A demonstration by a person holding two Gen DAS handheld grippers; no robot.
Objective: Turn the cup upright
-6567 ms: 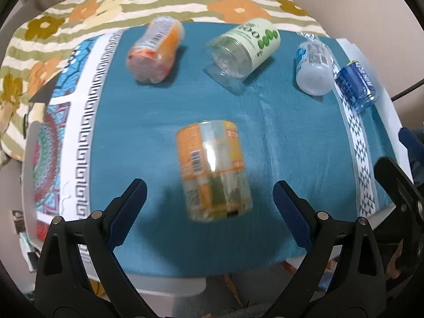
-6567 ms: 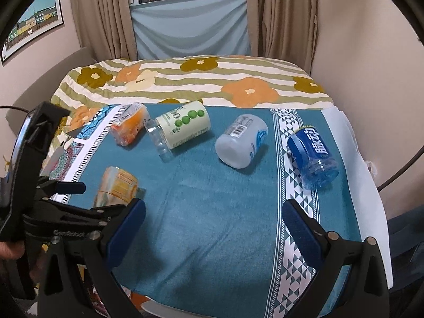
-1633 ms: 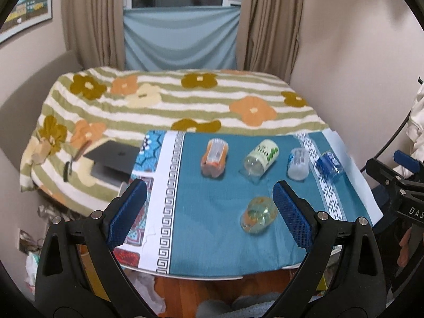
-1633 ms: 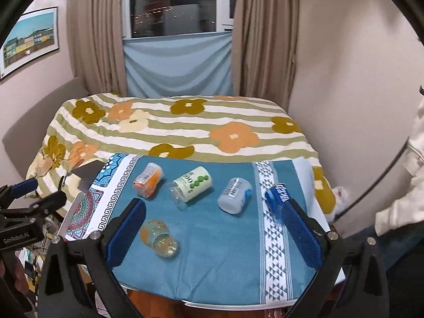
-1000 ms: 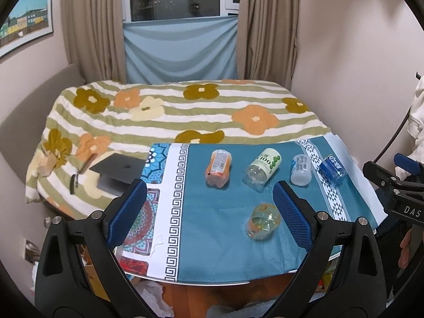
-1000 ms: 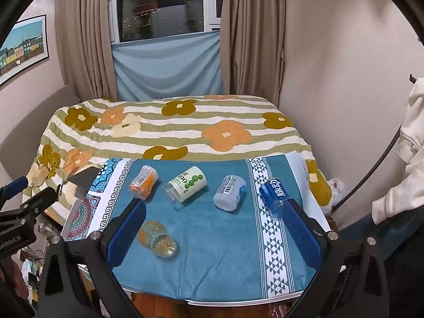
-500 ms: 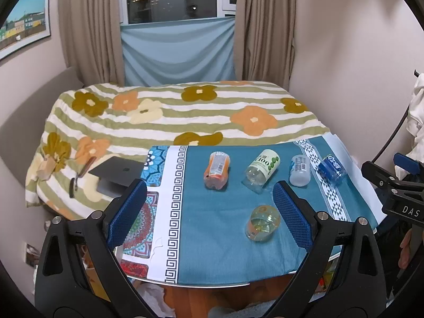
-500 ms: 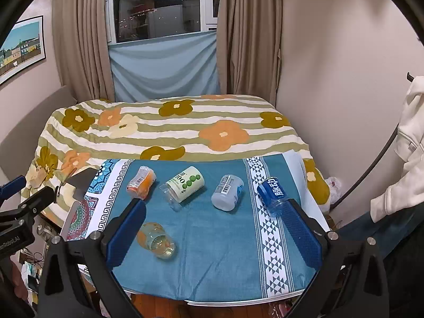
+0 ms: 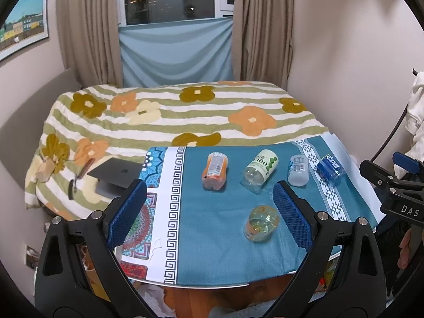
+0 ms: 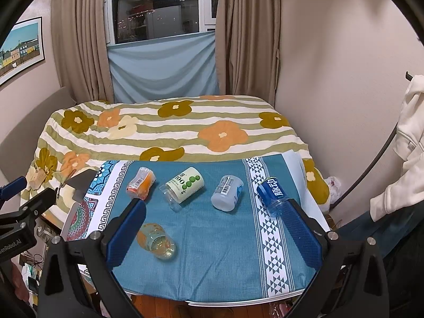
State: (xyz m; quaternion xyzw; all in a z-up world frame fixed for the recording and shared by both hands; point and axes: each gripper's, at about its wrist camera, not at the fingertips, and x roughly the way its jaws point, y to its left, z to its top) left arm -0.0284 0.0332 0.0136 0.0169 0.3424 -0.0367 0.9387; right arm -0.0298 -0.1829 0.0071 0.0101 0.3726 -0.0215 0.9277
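Behind the teal tablecloth (image 10: 220, 241), a bed with flowered striped blanket (image 10: 169, 129); grey laptop (image 9: 116, 171) on its left edge; beige curtains (image 10: 246, 34) flanking a window (image 10: 159, 8); framed picture (image 10: 20, 46) at left.

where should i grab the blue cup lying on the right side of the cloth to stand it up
Grip the blue cup across its round wall, near the middle of the label, coming down from above. It lies on its side on the patterned band of the tablecloth, with no other cup touching it. The right gripper is open and nearest, so it looks the likelier choice.
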